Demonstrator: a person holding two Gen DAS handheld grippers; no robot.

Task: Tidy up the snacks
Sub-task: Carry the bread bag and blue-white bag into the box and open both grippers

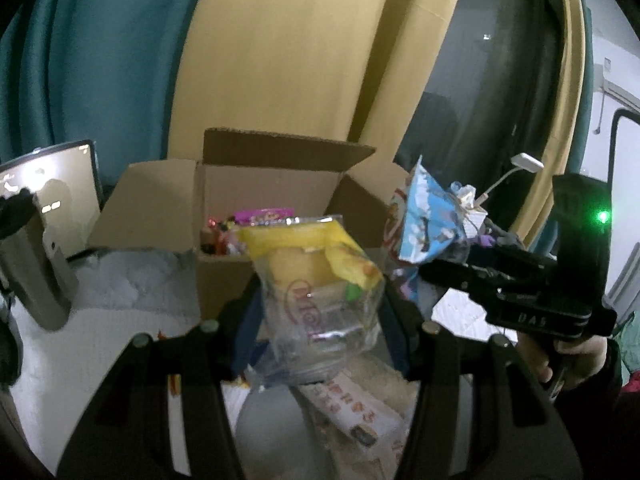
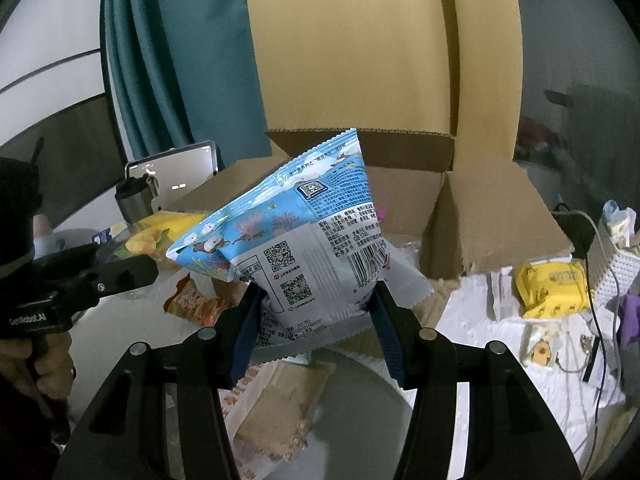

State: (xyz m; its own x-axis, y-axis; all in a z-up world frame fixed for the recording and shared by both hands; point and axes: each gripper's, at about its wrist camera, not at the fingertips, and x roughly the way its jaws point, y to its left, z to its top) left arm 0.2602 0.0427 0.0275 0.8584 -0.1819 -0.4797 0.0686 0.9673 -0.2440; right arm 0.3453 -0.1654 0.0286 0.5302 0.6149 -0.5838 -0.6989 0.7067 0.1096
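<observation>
My left gripper [image 1: 320, 308] is shut on a clear-and-yellow snack bag [image 1: 320, 280], held up in front of the open cardboard box [image 1: 264, 196], which holds several colourful snacks [image 1: 256, 220]. My right gripper [image 2: 316, 300] is shut on a blue snack bag [image 2: 304, 232] with QR codes and a barcode, held above the table just before the same box [image 2: 492, 220]. The right gripper with its blue bag [image 1: 428, 220] also shows at the right of the left wrist view. The left gripper and its yellow bag [image 2: 160, 232] show at the left of the right wrist view.
More snack packets lie below the grippers [image 2: 280, 408], plus an orange packet [image 2: 192, 304]. A yellow packet [image 2: 552, 288], cables and a white basket [image 2: 616, 264] lie at the right. A tablet [image 1: 60, 196] and a grey mug [image 1: 36, 264] stand left of the box.
</observation>
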